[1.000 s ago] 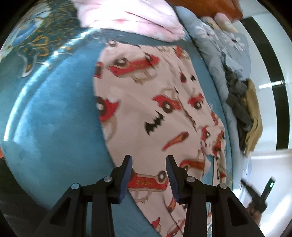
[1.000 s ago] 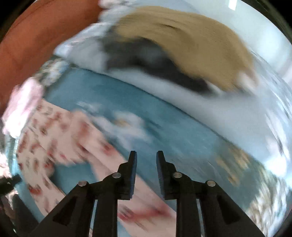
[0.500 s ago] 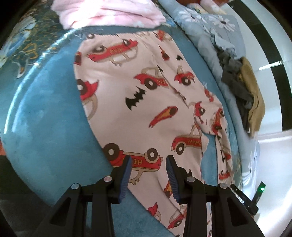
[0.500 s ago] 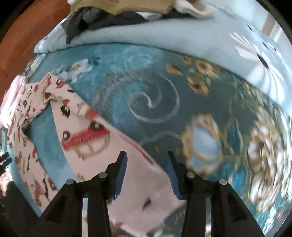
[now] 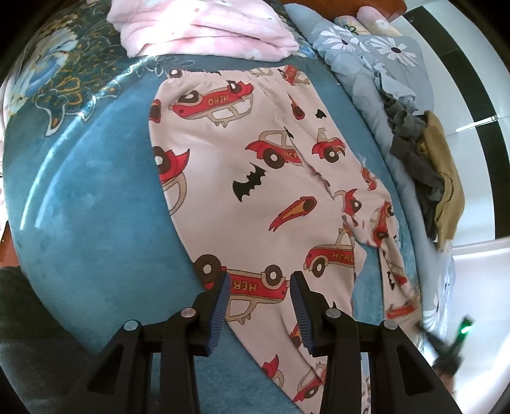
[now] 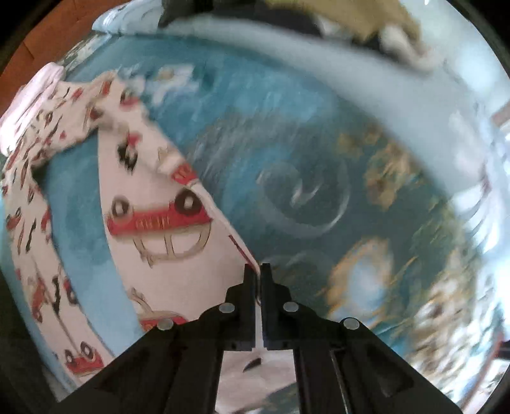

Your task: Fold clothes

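Observation:
Pink children's pants (image 5: 255,178) printed with red cars and black bats lie spread on a blue bedspread (image 5: 86,203). Their waistband is at the far end and the two legs run toward the near right. My left gripper (image 5: 259,286) is open, its jaws hovering over the near leg around a red car print. In the right wrist view the pants (image 6: 159,229) lie to the left, and my right gripper (image 6: 257,270) is shut on the edge of one pant leg.
A folded pink blanket (image 5: 204,28) lies beyond the waistband. A grey floral quilt (image 5: 376,60) with dark and tan clothes (image 5: 436,178) piled on it runs along the right side. The bedspread (image 6: 318,178) has gold and blue flower patterns.
My right gripper went from open above the pant leg to shut on its edge. My left gripper drew back a little, so more of the pants shows; it stays open.

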A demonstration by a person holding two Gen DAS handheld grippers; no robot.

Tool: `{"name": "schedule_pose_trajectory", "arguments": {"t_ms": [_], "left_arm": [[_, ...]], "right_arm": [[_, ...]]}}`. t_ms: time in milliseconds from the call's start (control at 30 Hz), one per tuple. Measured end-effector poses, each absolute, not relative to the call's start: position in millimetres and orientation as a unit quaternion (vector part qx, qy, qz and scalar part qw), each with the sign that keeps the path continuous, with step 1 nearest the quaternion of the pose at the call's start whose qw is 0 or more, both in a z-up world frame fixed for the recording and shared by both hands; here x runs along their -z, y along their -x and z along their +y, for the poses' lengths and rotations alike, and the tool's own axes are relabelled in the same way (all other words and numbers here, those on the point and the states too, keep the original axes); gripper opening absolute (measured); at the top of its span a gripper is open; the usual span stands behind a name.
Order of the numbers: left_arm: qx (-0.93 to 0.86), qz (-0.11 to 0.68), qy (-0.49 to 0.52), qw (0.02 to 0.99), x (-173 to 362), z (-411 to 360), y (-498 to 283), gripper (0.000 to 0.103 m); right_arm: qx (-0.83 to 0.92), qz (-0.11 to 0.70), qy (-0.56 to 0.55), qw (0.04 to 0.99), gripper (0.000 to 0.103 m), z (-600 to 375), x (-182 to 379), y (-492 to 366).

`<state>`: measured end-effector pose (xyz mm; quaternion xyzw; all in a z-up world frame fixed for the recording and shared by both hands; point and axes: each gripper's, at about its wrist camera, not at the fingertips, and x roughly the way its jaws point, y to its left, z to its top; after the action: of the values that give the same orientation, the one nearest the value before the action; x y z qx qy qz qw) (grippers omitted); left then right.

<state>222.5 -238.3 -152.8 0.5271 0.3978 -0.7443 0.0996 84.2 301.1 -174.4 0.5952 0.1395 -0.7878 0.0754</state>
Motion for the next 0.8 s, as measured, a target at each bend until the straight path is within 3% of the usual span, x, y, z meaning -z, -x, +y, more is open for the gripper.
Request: {"name": "schedule_pose_trajectory", "arguments": {"t_ms": [133,200,300,467,567,700,800], "left_arm": [[0.744,0.404,-0.522,0.103,151.8,-244.5,-223.8,0.042],[0.741,0.411,-0.521,0.103,154.3,-247.7,-223.4,0.042],[0.740,0.413,-0.521,0.101,156.4,-249.3,-225.1,0.042],[0.727,0.425,-0.528,0.108,167.9,-255.8,-233.3,0.042],[0.719,0.437,-0.529,0.111,173.2,-258.5,-234.9,0.042],[0.725,0.432,-0.525,0.111,170.9,-256.4,-233.0,0.042],[0.728,0.428,-0.525,0.110,172.3,-255.4,-230.9,0.042]], "right_arm": [[0.867,0.235,-0.439,-0.003,0.002,285.7,78.8,-75.8],[0.880,0.283,-0.380,-0.019,0.002,272.6,57.8,-91.0],[0.854,0.350,-0.385,-0.020,0.002,256.5,94.8,-114.6],[0.770,0.387,-0.507,-0.002,0.002,269.0,204.5,-149.4],[0.758,0.390,-0.523,0.000,0.003,275.1,216.5,-165.0],[0.771,0.319,-0.551,0.015,0.021,285.3,210.7,-161.7],[0.807,0.184,-0.560,0.028,0.039,310.3,190.1,-156.6]]}}
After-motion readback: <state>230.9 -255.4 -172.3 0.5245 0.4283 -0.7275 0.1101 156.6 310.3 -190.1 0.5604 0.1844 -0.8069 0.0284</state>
